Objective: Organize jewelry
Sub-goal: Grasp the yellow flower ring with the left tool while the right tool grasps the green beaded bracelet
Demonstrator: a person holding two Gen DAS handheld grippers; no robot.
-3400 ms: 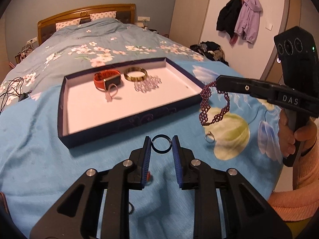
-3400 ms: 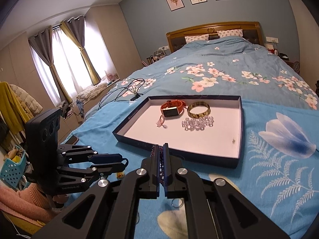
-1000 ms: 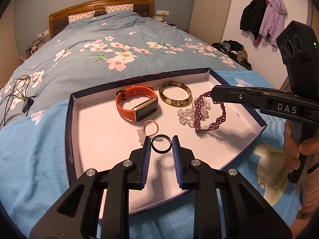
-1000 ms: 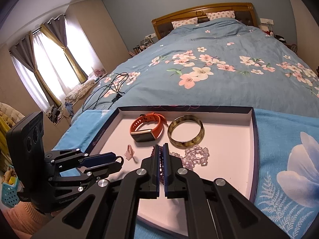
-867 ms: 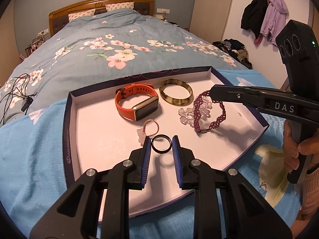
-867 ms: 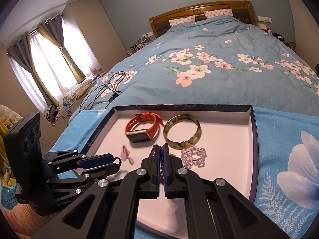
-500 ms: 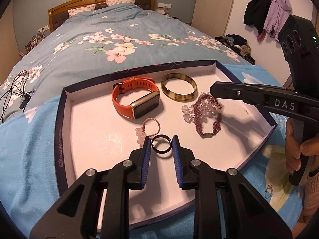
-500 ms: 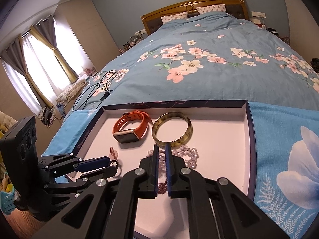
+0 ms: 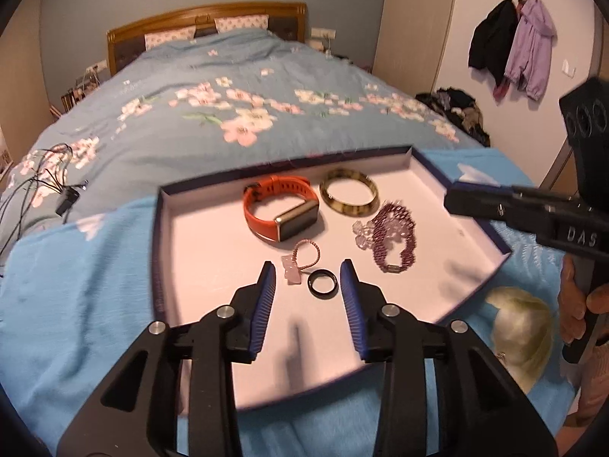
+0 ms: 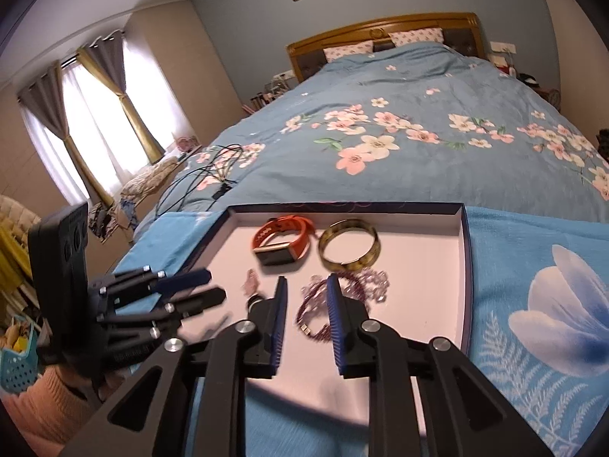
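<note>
A shallow white-lined tray [image 9: 198, 236] [image 10: 437, 228] lies on the blue bedspread. In it are an orange smartwatch [image 9: 279, 211] [image 10: 281, 242], an amber bangle [image 9: 349, 196] [image 10: 348, 249], clear crystal beads [image 9: 361, 230], a purple beaded bracelet [image 9: 394, 238] [image 10: 323, 312], a small pink charm ring [image 9: 300, 261] and a black ring [image 9: 322, 283]. My left gripper [image 9: 307, 285] is open, with the black ring lying on the tray between its fingertips. My right gripper [image 10: 304, 301] is open just above the purple bracelet.
A small silver ring [image 9: 501, 356] lies on the bedspread right of the tray, by a yellow flower print. Black cables [image 10: 213, 175] lie on the bed to the left. Coats [image 9: 510, 49] hang on the far wall.
Both grippers have opened. The black ring dropped from the left gripper onto the tray. The purple bracelet was set down beside the crystal beads and released by the right gripper.
</note>
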